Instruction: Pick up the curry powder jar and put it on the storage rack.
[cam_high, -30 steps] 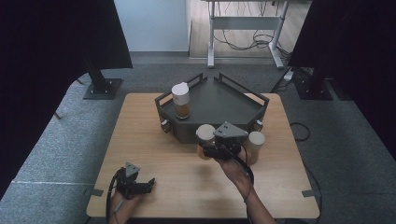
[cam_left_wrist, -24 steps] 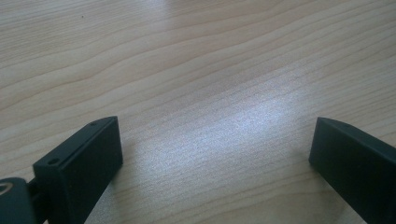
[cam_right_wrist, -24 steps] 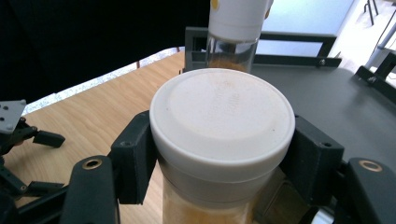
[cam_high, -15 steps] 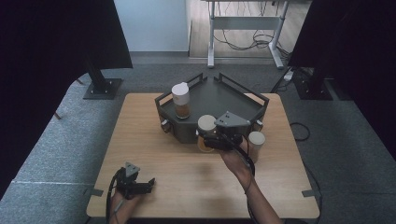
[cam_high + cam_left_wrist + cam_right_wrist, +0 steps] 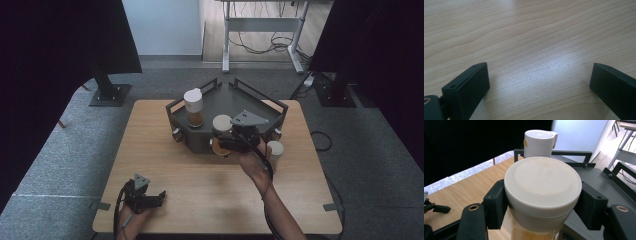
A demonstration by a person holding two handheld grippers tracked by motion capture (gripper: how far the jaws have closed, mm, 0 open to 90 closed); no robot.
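At a pale wooden table [image 5: 200,170], a person is working with a two-jaw gripper in each hand. The right gripper [image 5: 541,205] is clenching a clear jar with an off-white round lid and orange-yellow contents [image 5: 542,192], its two black jaws pressing the jar from either side just beneath the lid. In the high view, that jar [image 5: 221,131] is hanging in the right gripper [image 5: 231,142] at the near front edge of a dark grey, angular metal tray with raised rails [image 5: 227,102], lifted clear of the tabletop. Inside the tray, at its left corner, a second jar with a white flip-top cap [image 5: 193,107] is standing upright; in the right gripper view it [image 5: 539,142] is rising just behind the held jar. Another white-lidded jar [image 5: 275,152] is standing on the table just beside the tray's right front corner, near the person's right hand [image 5: 252,162]. Well apart from the tray, at the table's near left edge, the left gripper [image 5: 145,197] is resting low over the wood, its jaws standing wide apart with nothing between them, as the left gripper [image 5: 539,82] view confirms.
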